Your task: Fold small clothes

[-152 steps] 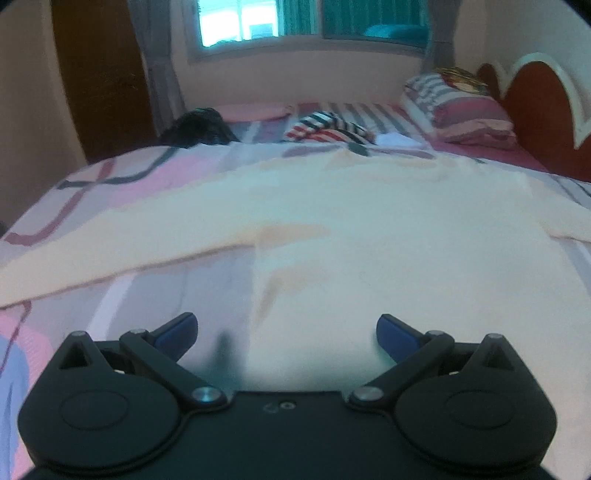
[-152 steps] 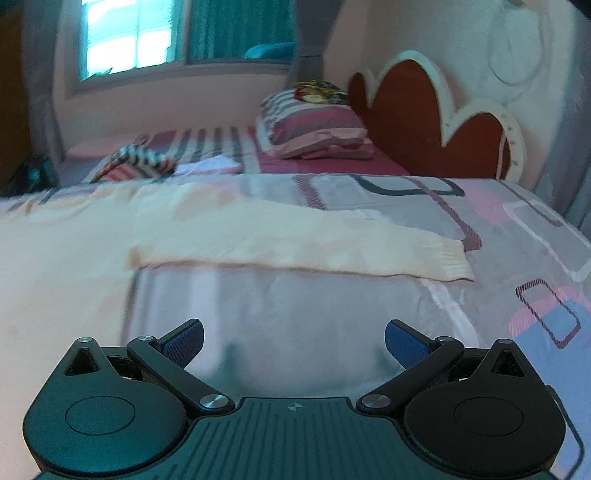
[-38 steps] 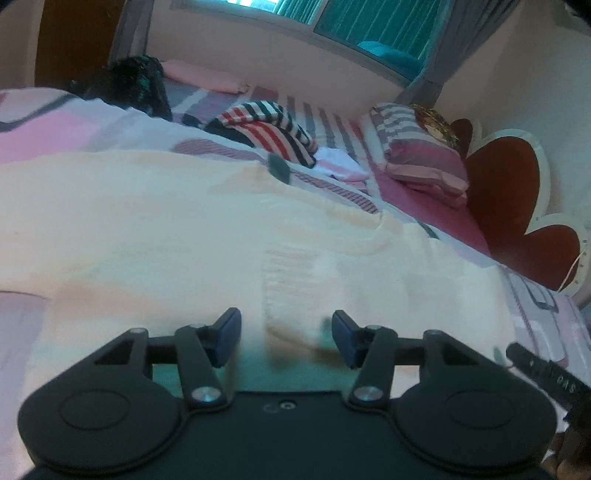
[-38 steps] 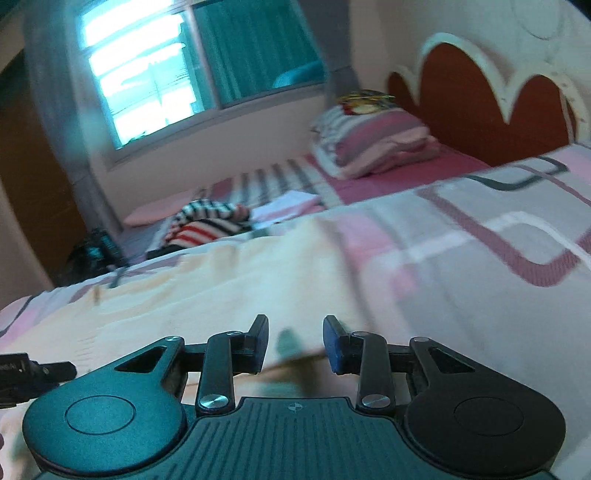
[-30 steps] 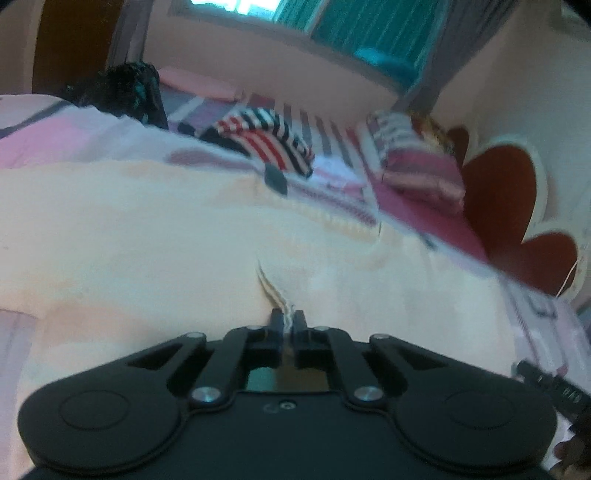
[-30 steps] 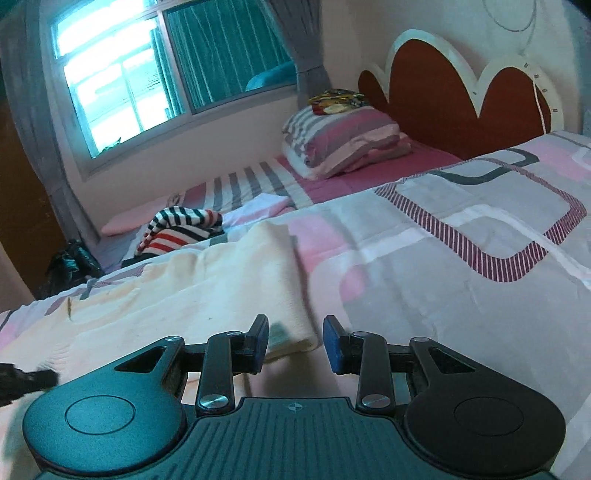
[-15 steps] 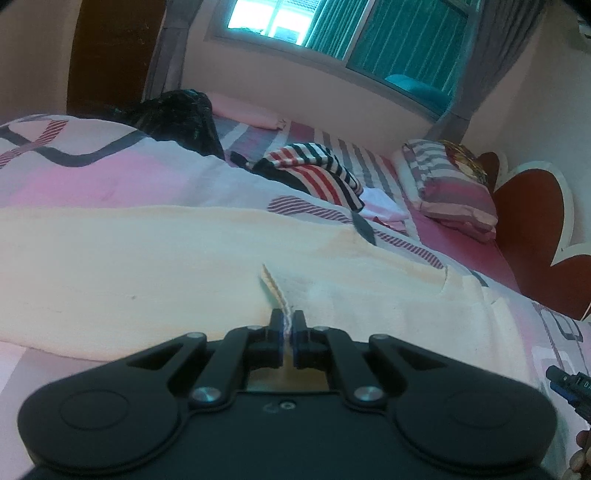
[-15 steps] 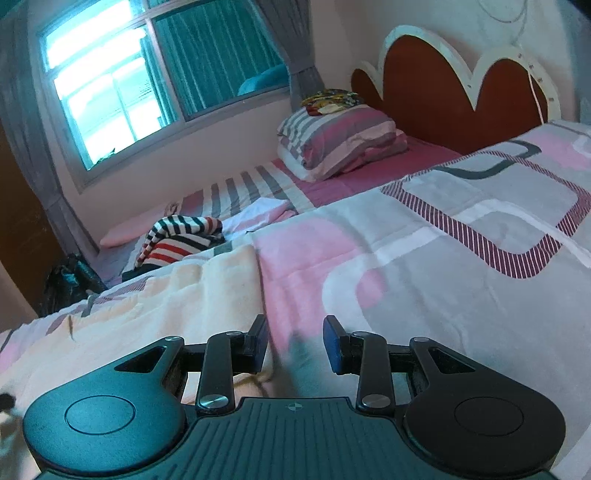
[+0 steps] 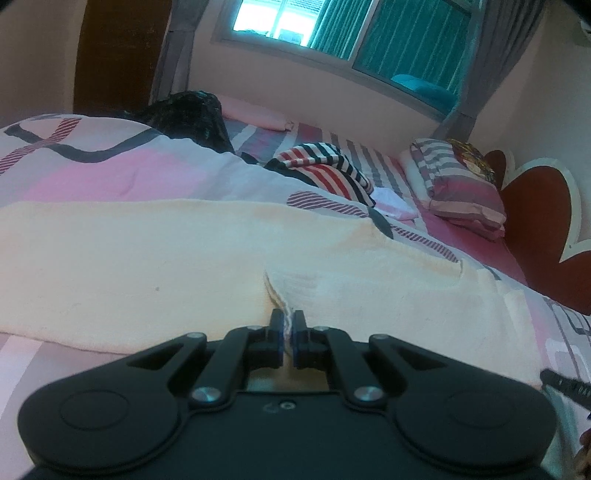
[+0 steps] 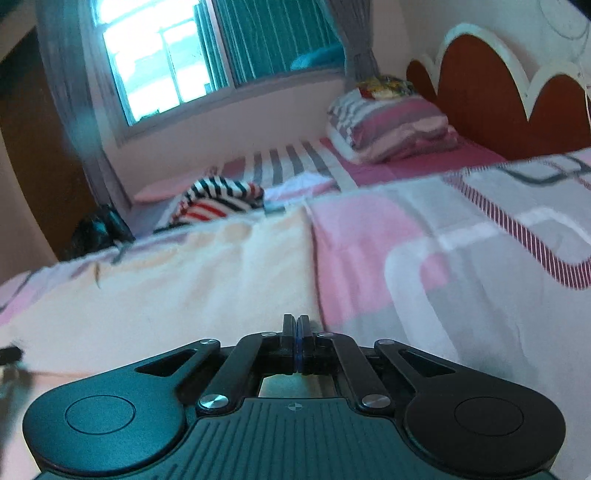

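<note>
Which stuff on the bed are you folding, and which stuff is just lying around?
For the folding:
- cream sweater
- left gripper, shut on a pinch of the sweater
- right gripper, jaws together at the sweater's edge

Just lying about:
- striped garment
- striped pillow
- black bag
- patterned bedcover

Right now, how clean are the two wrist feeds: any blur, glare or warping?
Left wrist: fairly sharp on the cream sweater pinched in the left gripper; window blown out; fisheye bends the edges. Right wrist: motion-smeared, especially the striped garment and quilt; window glare too.
</note>
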`<act>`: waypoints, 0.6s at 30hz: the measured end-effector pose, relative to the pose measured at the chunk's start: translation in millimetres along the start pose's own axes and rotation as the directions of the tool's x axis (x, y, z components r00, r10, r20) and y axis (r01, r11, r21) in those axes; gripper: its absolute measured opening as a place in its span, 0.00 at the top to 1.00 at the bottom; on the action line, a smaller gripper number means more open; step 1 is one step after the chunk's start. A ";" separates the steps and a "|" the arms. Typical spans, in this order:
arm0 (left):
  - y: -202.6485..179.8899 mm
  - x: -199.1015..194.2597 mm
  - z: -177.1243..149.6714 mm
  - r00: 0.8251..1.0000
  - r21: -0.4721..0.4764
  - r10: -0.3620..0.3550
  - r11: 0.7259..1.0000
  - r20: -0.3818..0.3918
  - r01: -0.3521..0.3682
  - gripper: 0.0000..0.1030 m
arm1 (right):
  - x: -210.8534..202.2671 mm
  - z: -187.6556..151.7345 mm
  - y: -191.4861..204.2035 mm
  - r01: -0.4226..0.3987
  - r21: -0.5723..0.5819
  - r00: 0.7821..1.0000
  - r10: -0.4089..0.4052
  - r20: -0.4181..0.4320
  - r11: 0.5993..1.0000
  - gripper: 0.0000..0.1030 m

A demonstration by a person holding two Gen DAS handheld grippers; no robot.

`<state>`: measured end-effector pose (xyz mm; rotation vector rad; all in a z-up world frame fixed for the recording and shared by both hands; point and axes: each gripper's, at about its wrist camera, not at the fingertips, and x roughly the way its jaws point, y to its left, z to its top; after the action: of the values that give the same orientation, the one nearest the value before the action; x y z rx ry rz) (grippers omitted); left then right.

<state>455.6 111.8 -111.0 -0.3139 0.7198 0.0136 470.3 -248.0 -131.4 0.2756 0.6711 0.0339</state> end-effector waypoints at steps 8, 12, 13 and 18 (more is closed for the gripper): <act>-12.8 -17.0 1.5 0.989 0.052 0.101 0.993 0.106 -0.107 0.78 | -6.4 6.3 2.6 -0.031 -0.014 0.999 0.032 0.030 0.999 1.00; -70.3 -1.5 3.8 0.998 0.127 -0.019 0.992 0.056 0.012 0.72 | 8.7 8.3 47.1 -0.151 -0.085 0.988 0.151 -0.004 0.985 1.00; -83.3 6.0 1.0 0.998 0.154 -0.057 0.987 0.021 0.053 0.69 | 15.1 6.9 60.8 -0.196 -0.103 0.981 0.194 -0.032 0.975 1.00; -94.9 27.6 -19.3 0.995 0.292 -0.083 0.952 -0.056 0.096 0.64 | 31.1 -10.0 91.4 -0.337 -0.242 0.940 0.311 -0.139 0.910 1.00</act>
<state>475.2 13.2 -116.1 -0.0607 0.7384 -0.1861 493.8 -153.9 -133.8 0.1265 0.7038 0.4567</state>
